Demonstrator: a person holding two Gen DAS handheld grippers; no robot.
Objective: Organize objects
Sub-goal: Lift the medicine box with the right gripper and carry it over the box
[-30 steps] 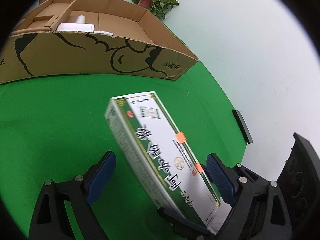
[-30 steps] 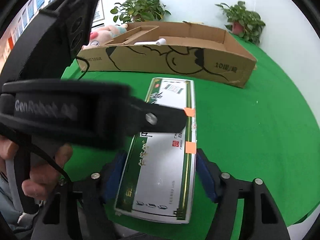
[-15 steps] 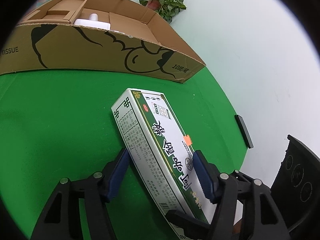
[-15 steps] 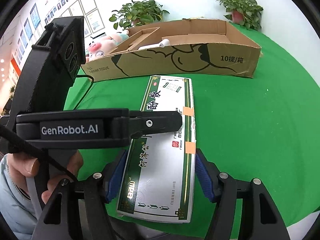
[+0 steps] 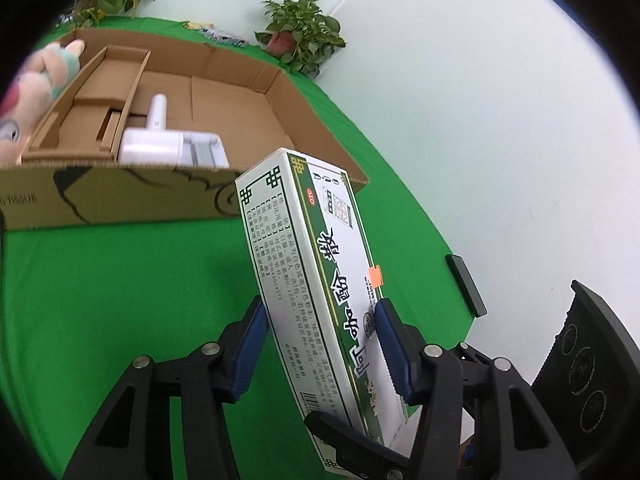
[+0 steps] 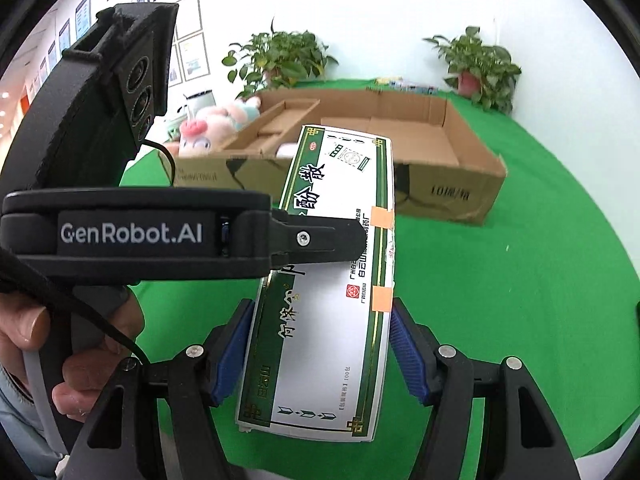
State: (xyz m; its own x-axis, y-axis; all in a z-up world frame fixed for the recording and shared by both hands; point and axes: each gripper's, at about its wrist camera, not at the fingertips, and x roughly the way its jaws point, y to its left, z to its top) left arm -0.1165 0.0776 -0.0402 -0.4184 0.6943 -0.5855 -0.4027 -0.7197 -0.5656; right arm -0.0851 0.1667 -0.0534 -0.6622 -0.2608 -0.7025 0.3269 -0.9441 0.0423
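Medicine box (image 5: 320, 292), long, white and green with Chinese lettering and two orange tape tabs, is gripped by both handheld grippers at once and sits lifted above the green counter (image 5: 100, 300). In the left wrist view the left gripper (image 5: 318, 344) has the box between its blue pads (image 5: 250, 340); one pad presses the printed side face and the other the top face, and the jaws are closing on it. The box runs forward from that gripper, tilted, its far end overlapping the near wall of the open cardboard box (image 5: 120, 192). In the right wrist view the right gripper (image 6: 320, 350) clamps the box's near end across its width, blue pads (image 6: 406, 354) on both long edges, jaws about half open around it. The left gripper's black finger crosses the middle of the box from the left, with a person's hand (image 6: 60, 344) on its handle. Inside the cardboard box lies a white handheld device (image 5: 168, 142). A plush toy (image 6: 216, 122) sits just beside the box's left end. Two potted plants (image 6: 280, 58) stand behind on the counter.
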